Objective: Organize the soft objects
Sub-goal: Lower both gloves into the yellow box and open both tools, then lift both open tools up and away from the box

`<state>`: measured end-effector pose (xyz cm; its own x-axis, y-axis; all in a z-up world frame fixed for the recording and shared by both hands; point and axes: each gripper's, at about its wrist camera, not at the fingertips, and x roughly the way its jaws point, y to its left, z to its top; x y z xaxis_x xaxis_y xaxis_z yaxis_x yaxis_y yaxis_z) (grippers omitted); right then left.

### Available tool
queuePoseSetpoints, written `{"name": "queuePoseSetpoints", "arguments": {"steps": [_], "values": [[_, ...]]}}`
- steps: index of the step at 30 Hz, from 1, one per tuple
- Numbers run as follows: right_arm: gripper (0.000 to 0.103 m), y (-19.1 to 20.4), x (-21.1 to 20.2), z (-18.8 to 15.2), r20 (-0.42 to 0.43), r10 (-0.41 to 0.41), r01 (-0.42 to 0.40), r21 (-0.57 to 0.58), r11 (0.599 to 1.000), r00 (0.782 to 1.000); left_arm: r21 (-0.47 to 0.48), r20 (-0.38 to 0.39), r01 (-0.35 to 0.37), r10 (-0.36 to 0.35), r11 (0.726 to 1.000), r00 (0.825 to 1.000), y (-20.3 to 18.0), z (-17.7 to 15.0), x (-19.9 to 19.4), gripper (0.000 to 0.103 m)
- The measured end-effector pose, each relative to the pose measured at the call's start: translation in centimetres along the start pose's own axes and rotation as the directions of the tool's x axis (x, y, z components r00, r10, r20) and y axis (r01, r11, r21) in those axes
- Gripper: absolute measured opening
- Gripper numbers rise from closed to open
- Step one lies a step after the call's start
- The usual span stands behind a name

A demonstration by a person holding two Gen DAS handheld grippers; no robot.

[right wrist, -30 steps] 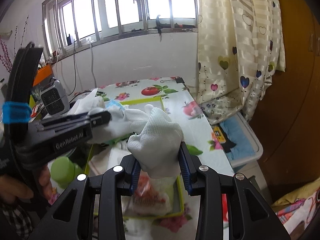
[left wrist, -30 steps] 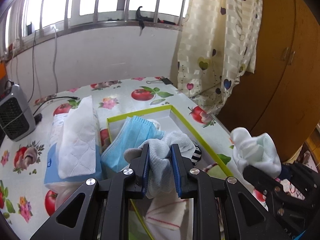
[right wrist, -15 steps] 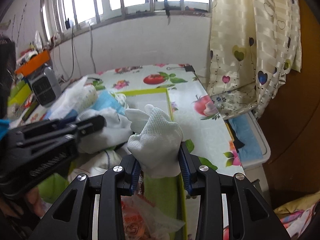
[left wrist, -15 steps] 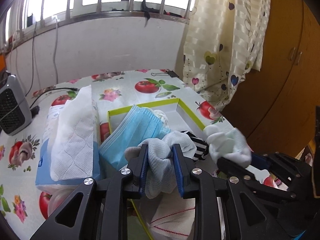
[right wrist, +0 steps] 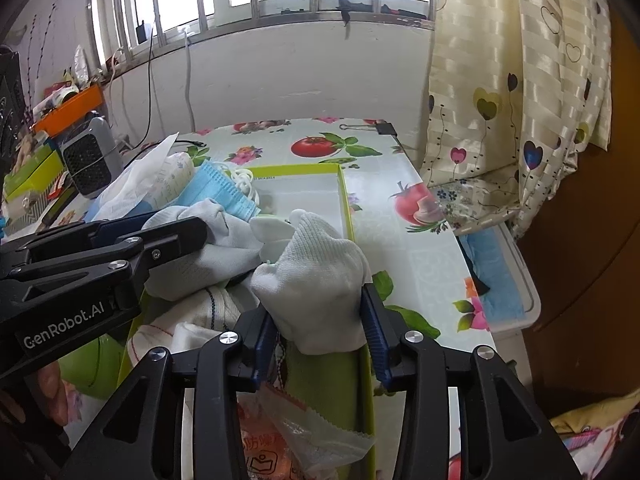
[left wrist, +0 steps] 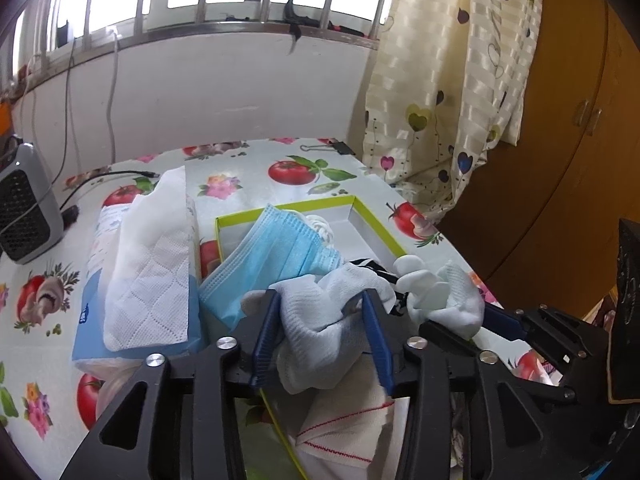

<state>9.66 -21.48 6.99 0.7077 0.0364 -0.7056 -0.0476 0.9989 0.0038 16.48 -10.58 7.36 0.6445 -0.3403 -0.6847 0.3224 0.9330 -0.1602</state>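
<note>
My left gripper (left wrist: 320, 320) has widened around a pale grey-white sock (left wrist: 316, 332), which still sits between its blue pads. My right gripper (right wrist: 320, 316) is shut on a white knit sock (right wrist: 316, 276) and holds it over the green-rimmed white box (right wrist: 346, 200). The two socks nearly touch above the box. The white sock also shows in the left wrist view (left wrist: 440, 296). A blue face mask (left wrist: 276, 252) leans in the box (left wrist: 376, 224), beside a striped black-and-white item (left wrist: 372, 266) and a white cloth with red stitching (left wrist: 352, 432).
A tissue pack with a white tissue (left wrist: 148, 256) lies left of the box. A grey heater (left wrist: 24, 216) stands far left. An orange-printed plastic packet (right wrist: 280, 440) lies in the box's near end. A plastic bin (right wrist: 500, 280) sits beyond the table's right edge.
Both grippers moved lower and closer together over the box. The left gripper's jaws have opened wider around the grey sock. The right gripper still clamps its white sock.
</note>
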Motion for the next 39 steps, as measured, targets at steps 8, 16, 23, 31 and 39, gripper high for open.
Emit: {"name": "queuePoseSetpoints", "arguments": {"steps": [8, 16, 23, 31, 39], "values": [[0.055, 0.3, -0.8, -0.2, 0.004, -0.005, 0.005, -0.005, 1.000, 1.000, -0.006, 0.010, -0.014, 0.014, 1.000, 1.000, 0.1, -0.2, -1.0, 0.052], [0.062, 0.9, -2.4, -0.2, 0.035, -0.001, 0.001, 0.004, 1.000, 0.999, -0.006, 0.018, -0.023, 0.023, 1.000, 1.000, 0.4, -0.7, -2.7, 0.058], [0.063, 1.4, -3.9, -0.8, 0.053, -0.001, 0.000, 0.017, 1.000, 0.999, -0.001, 0.027, -0.036, 0.036, 0.999, 0.999, 0.4, -1.9, -4.5, 0.058], [0.063, 2.2, -6.2, -1.9, 0.076, -0.015, 0.014, 0.021, 1.000, 0.997, -0.004, 0.056, -0.057, 0.057, 0.998, 0.997, 0.4, -3.5, -7.7, 0.060], [0.063, 2.9, -8.7, -4.4, 0.097, -0.017, 0.013, 0.045, 0.999, 0.995, -0.009, 0.063, -0.093, 0.093, 0.996, 0.994, 0.7, -7.0, -10.6, 0.063]]}}
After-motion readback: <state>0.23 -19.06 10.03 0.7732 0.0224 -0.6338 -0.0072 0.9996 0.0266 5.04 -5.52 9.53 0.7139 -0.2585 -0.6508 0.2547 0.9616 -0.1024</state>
